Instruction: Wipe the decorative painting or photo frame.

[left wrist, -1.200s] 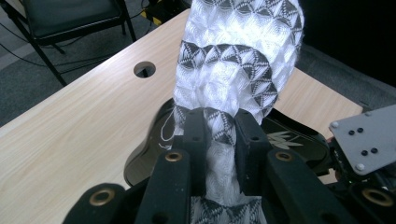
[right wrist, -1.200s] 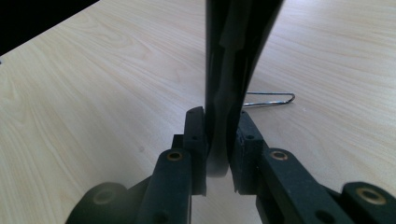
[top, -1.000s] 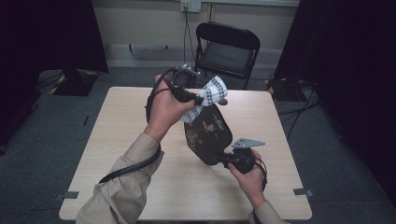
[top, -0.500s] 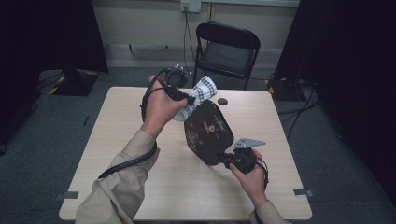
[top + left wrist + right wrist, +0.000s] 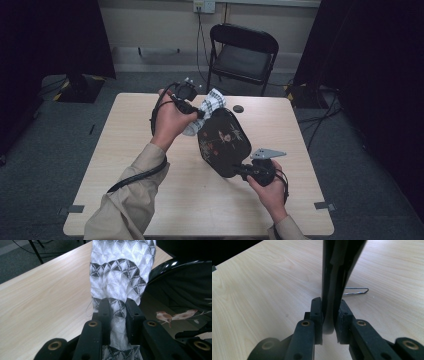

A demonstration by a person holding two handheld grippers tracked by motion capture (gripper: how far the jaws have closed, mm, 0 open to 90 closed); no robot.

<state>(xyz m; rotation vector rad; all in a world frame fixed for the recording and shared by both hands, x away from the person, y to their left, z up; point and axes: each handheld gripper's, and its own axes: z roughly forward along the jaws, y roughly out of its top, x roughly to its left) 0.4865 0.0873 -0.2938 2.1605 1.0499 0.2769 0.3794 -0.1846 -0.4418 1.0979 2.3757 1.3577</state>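
Observation:
A black lacquer tray [image 5: 223,142] painted with birds and flowers is held tilted above the table, its edge clamped in my right gripper [image 5: 242,171]. In the right gripper view the tray's rim [image 5: 332,285] stands upright between the jaws of that gripper [image 5: 329,317]. My left gripper [image 5: 199,113] is shut on a white cloth with a grey diamond pattern [image 5: 206,111], which lies against the tray's upper edge. In the left gripper view the cloth [image 5: 120,272] hangs from my left gripper [image 5: 118,312], with the tray's glossy face [image 5: 180,297] beside it.
The light wooden table [image 5: 125,160] has open surface to the left and front. A small dark round object [image 5: 238,108] lies near the far edge. A thin metal wire clip [image 5: 357,292] rests on the tabletop. A black folding chair [image 5: 242,52] stands behind the table.
My left hand has come down with the cloth, which now rests on the tray's upper edge. The tray and my right hand have stayed put.

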